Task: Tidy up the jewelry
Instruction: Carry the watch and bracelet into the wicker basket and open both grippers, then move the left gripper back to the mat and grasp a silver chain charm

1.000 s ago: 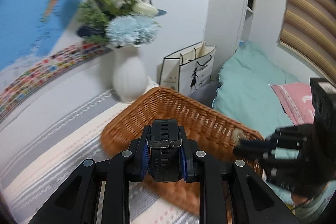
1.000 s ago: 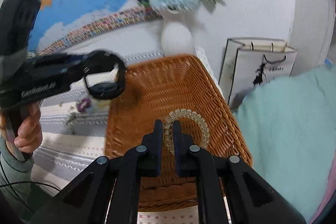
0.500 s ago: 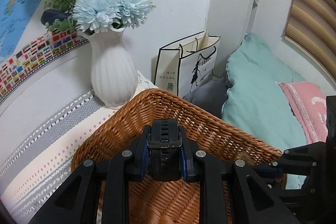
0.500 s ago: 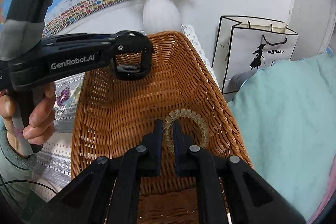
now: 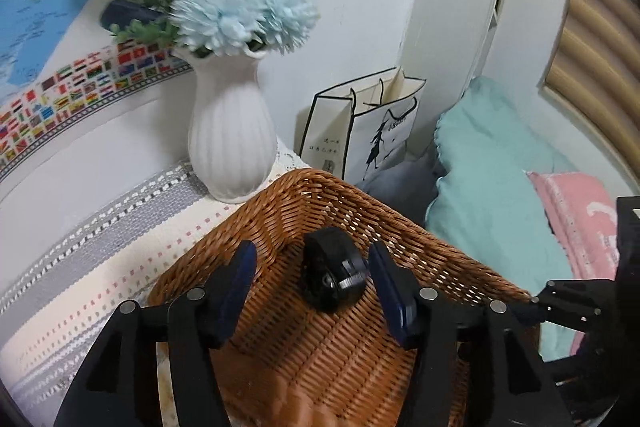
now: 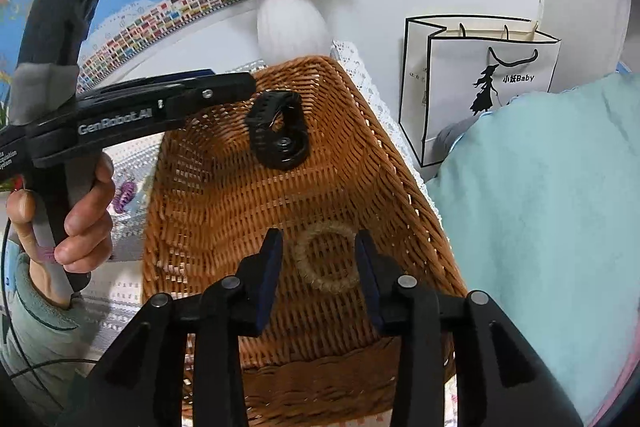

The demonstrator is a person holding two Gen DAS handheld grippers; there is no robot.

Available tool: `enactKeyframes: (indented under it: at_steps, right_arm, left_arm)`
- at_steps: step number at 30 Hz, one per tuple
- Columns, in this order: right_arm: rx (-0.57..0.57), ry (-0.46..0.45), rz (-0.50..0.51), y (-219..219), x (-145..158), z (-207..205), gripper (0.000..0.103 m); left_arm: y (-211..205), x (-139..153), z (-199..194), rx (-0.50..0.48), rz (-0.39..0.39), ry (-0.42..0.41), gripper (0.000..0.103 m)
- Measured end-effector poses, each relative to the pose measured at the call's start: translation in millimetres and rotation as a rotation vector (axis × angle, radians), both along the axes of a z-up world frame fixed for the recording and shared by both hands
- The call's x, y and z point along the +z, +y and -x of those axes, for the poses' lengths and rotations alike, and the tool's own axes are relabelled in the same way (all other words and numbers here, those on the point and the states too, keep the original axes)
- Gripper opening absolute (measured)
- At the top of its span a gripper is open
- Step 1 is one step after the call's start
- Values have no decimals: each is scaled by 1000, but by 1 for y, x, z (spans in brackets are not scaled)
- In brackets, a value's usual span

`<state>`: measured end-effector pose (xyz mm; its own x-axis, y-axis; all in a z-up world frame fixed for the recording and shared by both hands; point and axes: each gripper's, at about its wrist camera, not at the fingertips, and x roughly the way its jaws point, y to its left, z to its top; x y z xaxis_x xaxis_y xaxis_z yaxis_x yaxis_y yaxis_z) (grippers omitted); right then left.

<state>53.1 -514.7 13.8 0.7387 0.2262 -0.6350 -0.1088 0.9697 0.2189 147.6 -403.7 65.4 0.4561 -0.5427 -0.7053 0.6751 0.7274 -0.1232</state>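
A brown wicker basket (image 5: 404, 223) (image 6: 400, 163) stands on the striped cloth. My left gripper (image 5: 312, 269) hangs over it with jaws opening; a black watch (image 5: 334, 275) lies between the pads but clear of them, against the basket's far side. In the right wrist view the same black watch (image 6: 280, 131) is just beyond the left gripper (image 6: 240, 87). My right gripper (image 6: 318, 253) is also opening; a pale coiled hair tie (image 6: 326, 257), blurred, sits between its pads without touching them, over the basket floor.
A white vase (image 5: 232, 143) of blue and white flowers stands just behind the basket. A white paper bag (image 5: 360, 131) leans by the wall. A teal blanket (image 6: 540, 207) lies to the right. A purple hair clip (image 6: 122, 193) rests on the cloth left of the basket.
Both grippers moved in over the basket, then both let go: the left released the black watch, the right released the coiled hair tie, and each now lies free in the basket.
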Motion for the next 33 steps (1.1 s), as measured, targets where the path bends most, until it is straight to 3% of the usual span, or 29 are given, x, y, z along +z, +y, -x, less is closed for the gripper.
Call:
enactKeyframes:
  at_steps: [6, 9, 15, 21, 27, 33]
  right_arm:
    - [27, -39, 10, 20, 12, 21, 41]
    - [74, -84, 28, 44, 23, 36, 41]
    - [199, -161, 27, 102, 47, 53, 41]
    - [318, -167, 30, 164, 50, 51, 41]
    - [385, -113, 49, 213, 33, 34, 41]
    - [400, -50, 64, 232, 12, 19, 41]
  left_arm:
    - [44, 18, 33, 10, -2, -45, 59]
    - [88, 29, 54, 38, 9, -66, 59]
    - [197, 52, 95, 194, 23, -149, 59]
    - [278, 50, 111, 314, 20, -162, 59]
    - [331, 20, 96, 407, 23, -87, 59]
    - [359, -7, 61, 464, 87, 32, 59]
